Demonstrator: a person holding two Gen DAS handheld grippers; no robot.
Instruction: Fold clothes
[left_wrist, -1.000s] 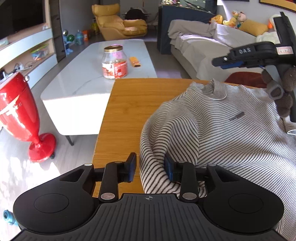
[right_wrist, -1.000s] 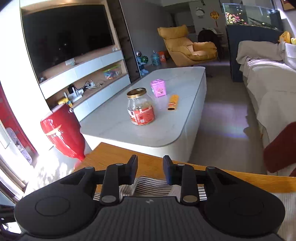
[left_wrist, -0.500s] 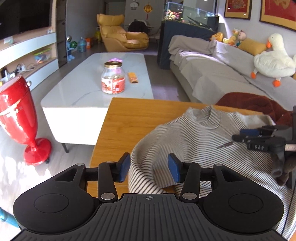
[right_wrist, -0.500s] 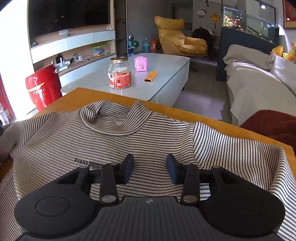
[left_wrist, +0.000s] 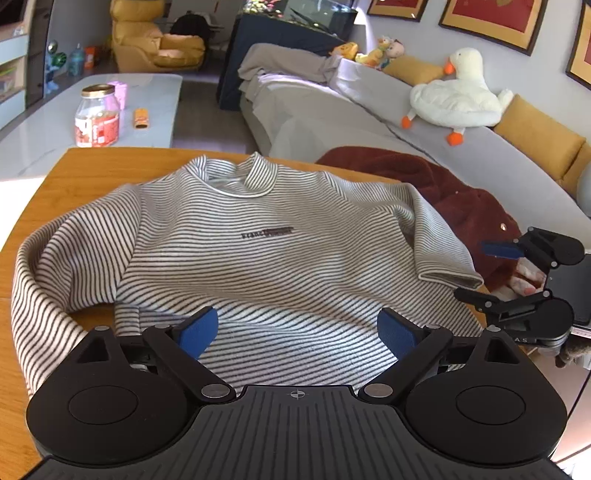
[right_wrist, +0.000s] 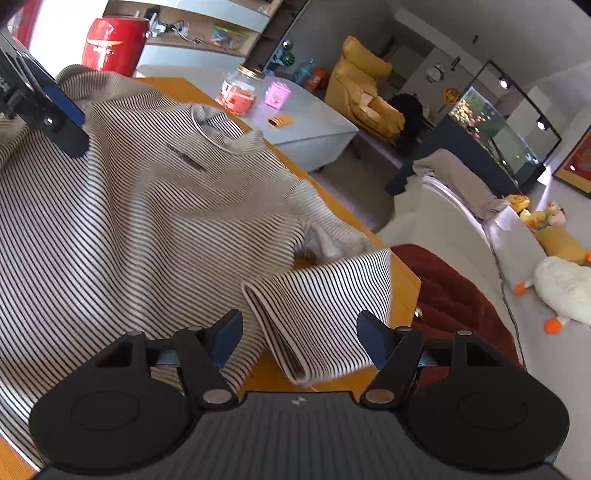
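The left gripper is hovering with its jaws spread wide, gripping nothing, its blue pads hanging over the lower hem area of the striped sweater. The right gripper is likewise gaping wide and holding nothing, its fingers straddling the folded-over right sleeve without closing on it; in the left wrist view the same gripper is showing at the table's right edge, just beside the sleeve cuff.

The sweater is lying face up on the wooden table, collar pointing away from the left gripper and a small dark logo sitting on the chest. Its left sleeve is curving down along the table's left side, and the right sleeve is lying doubled over near the table's corner.

Beyond the table a dark red blanket is bunching against a grey sofa, where a white plush duck is resting on the backrest. A white coffee table is carrying a glass jar with a red label, a pink box and a small orange packet. A yellow armchair is standing farther back, a red stool near the wall shelves.
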